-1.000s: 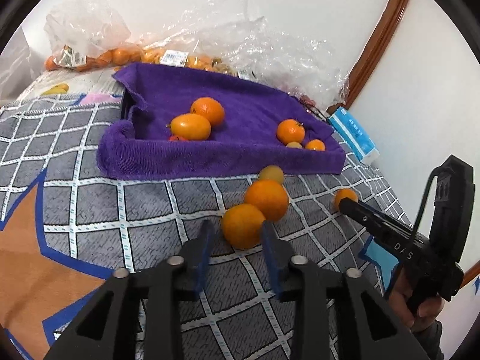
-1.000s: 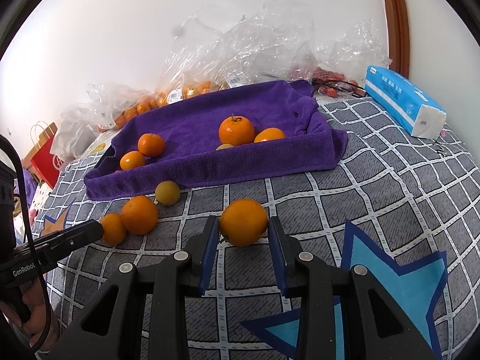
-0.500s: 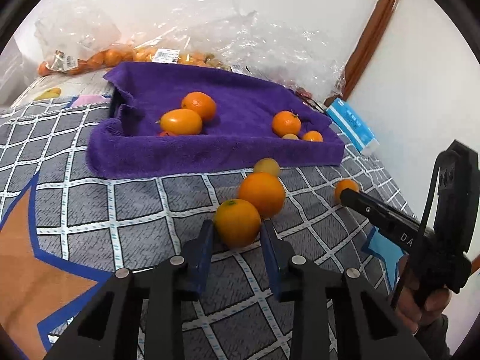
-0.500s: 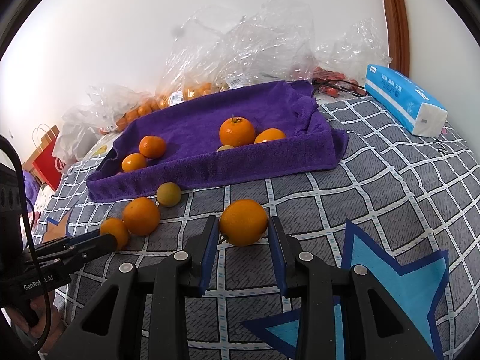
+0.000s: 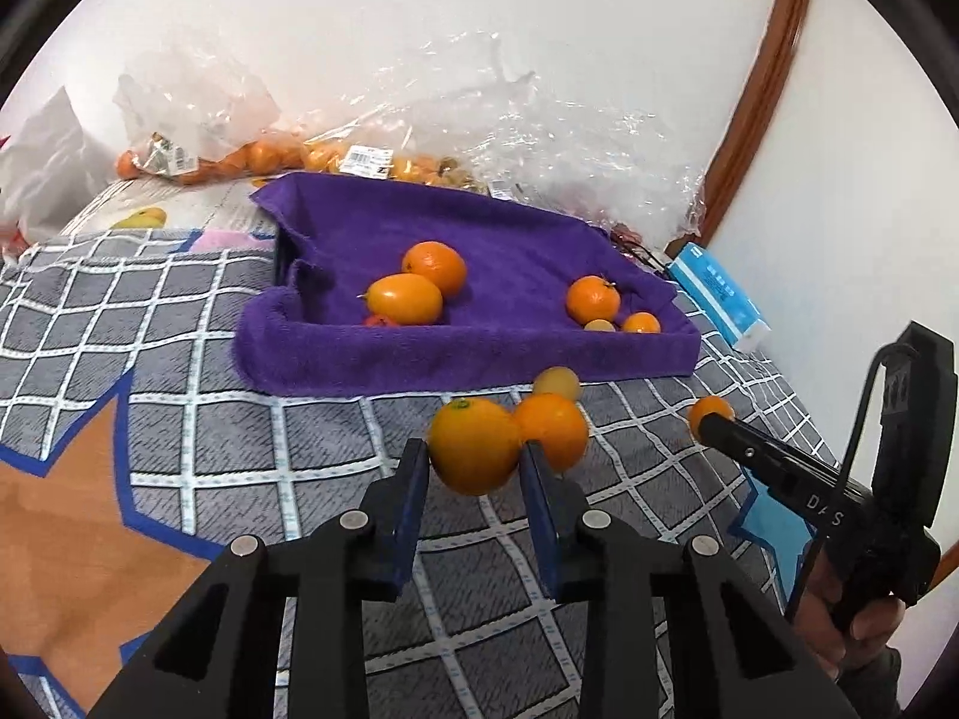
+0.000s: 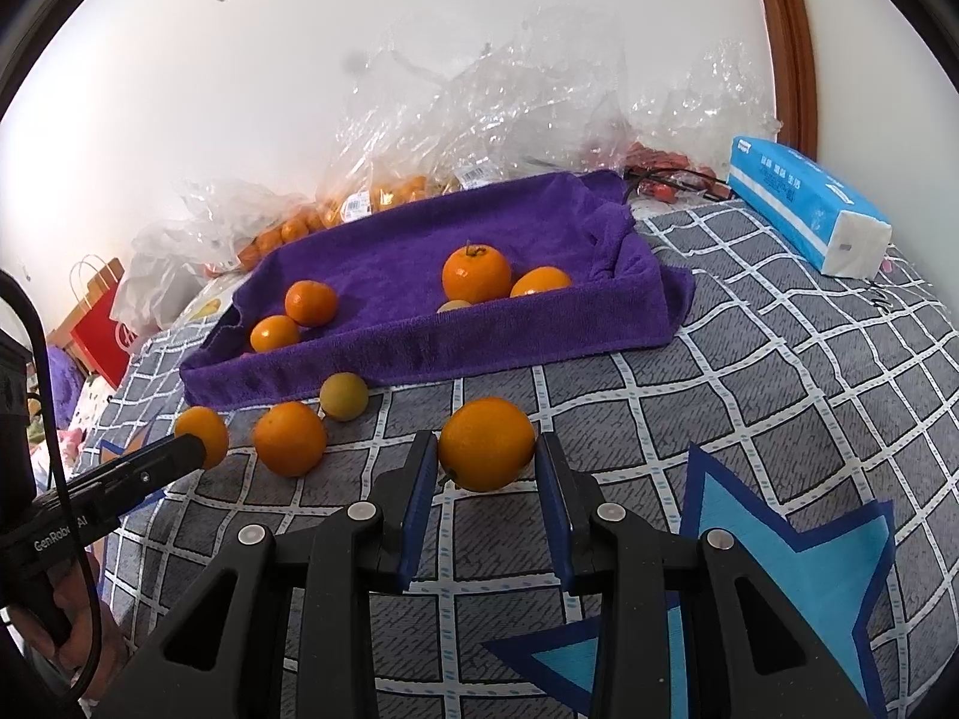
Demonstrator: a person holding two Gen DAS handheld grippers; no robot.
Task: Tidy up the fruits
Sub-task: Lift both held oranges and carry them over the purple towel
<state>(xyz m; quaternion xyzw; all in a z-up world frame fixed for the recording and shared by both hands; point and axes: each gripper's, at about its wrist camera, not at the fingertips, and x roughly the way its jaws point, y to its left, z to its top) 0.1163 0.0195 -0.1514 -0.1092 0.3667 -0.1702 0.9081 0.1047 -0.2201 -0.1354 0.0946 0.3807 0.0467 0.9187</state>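
Left tool [image 5: 473,467] has just clamped onto the orange [image 5: 475,444] and raised it slightly off the bedspread [image 5: 180,419], the purple-lined tray [image 5: 467,353] straight ahead, while right tool [image 6: 486,467] grips another.

Both tongs are looking like the same build: matte black plastic arms branching into a forked frame, with round silver screw heads sitting at the joints, four showing on each. The left tongs [image 5: 473,473] are wearing flat dark-blue pads [image 5: 413,497] on the inner faces of the fingers, and the right tongs [image 6: 486,473] are sporting the same blue pads [image 6: 419,491]. From the side, each one is showing a long black barrel with white lettering, "GenRobo" and "AI" readable on the left one, "D" and "S" on the right one. A thin black cable is looping off the back of each handle block. A hand [image 5: 863,641] is showing below the right handle.
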